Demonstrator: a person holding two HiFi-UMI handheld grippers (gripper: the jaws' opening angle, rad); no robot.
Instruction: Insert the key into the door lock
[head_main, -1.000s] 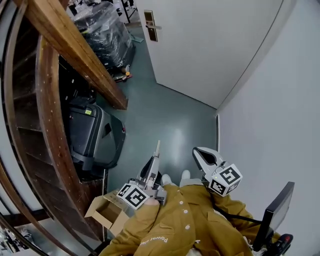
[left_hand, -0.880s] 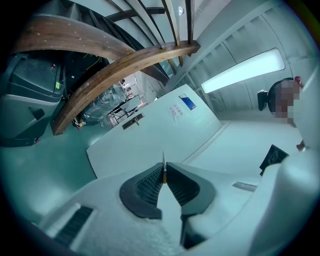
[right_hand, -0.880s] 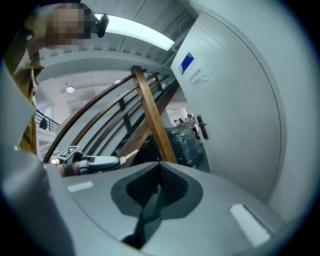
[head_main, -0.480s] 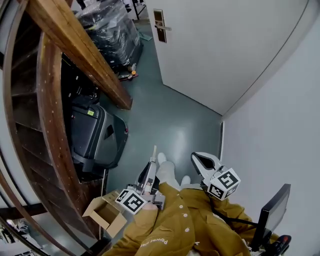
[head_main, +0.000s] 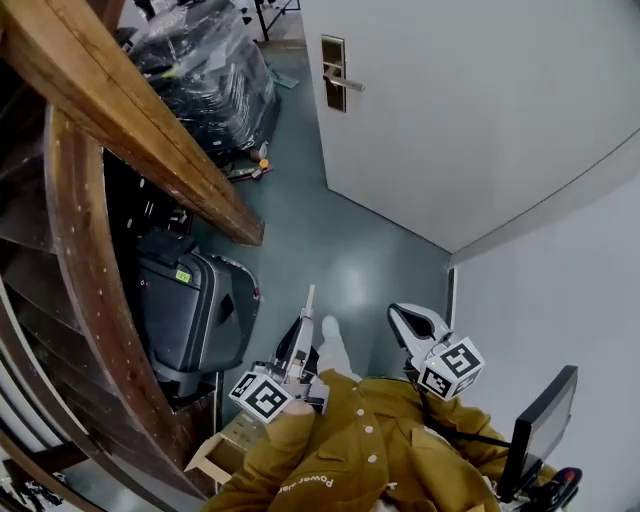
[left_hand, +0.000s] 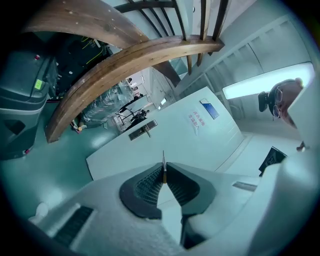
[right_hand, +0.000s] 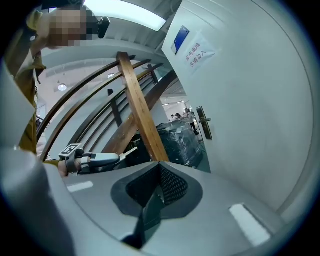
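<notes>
Standing here in the corridor, I see the person in the mustard jacket facing a white door (head_main: 480, 100) that fills the upper right of the head view, with its brass-coloured lock plate (head_main: 334, 72) and lever handle (head_main: 350, 82) at the upper middle, well apart from both tools. The left hand-held gripper (head_main: 305, 318), low in the frame, is clenched on the key (left_hand: 163, 167). Its dark ribbed pads pinch the key edge-on, and the thin blade sticks out past the tips and points level towards the door. The right hand-held gripper (head_main: 396, 312) sits just beside it at the lower right. Its jaws are pressed together with nothing between them. To the left run the curved wooden stair rail (head_main: 150, 140), a dark suitcase (head_main: 185, 310) and a plastic-wrapped stack of goods (head_main: 205, 70), and bare teal floor (head_main: 340, 240) lies between the person and the door. I would judge the step in hand to be the approach. The key is already gripped, but the lock is too far off to reach, and the keyhole itself is too small to make out from here. The next move calls for closing the gap to the door, bringing the left tool up to the height of the lock plate, and lining the blade squarely with the slot beneath the handle before pushing in. The blade may need a roll to match the slot. The empty right tool could steady the handle if wanted.
</notes>
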